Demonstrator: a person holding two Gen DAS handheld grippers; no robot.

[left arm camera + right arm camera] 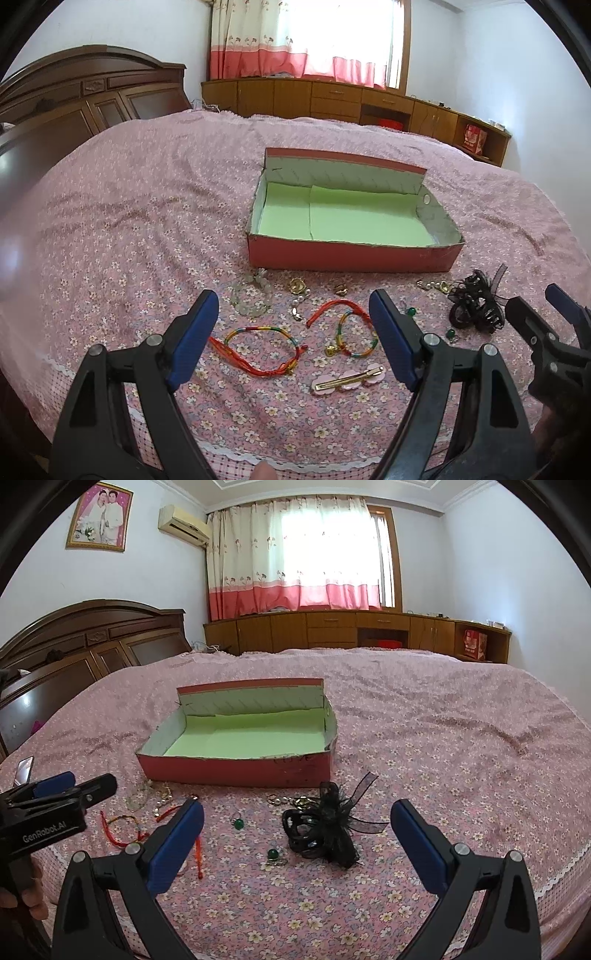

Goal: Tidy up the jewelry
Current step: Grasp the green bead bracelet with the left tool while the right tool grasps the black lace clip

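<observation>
Left gripper [291, 325] stands spread wide and empty above the floral pink bedspread [129, 229]; between its blue pads lie a rainbow cord bracelet [258, 349] and a pink flower hair clip [347, 380], partly clear, while the small gold pieces ahead are hard to make out. Right gripper [297, 836] likewise gapes empty, a black ribbon hair claw [321, 830] between its fingers. The red cardboard box with green lining [240, 746] sits ahead of both, nothing visible inside
</observation>
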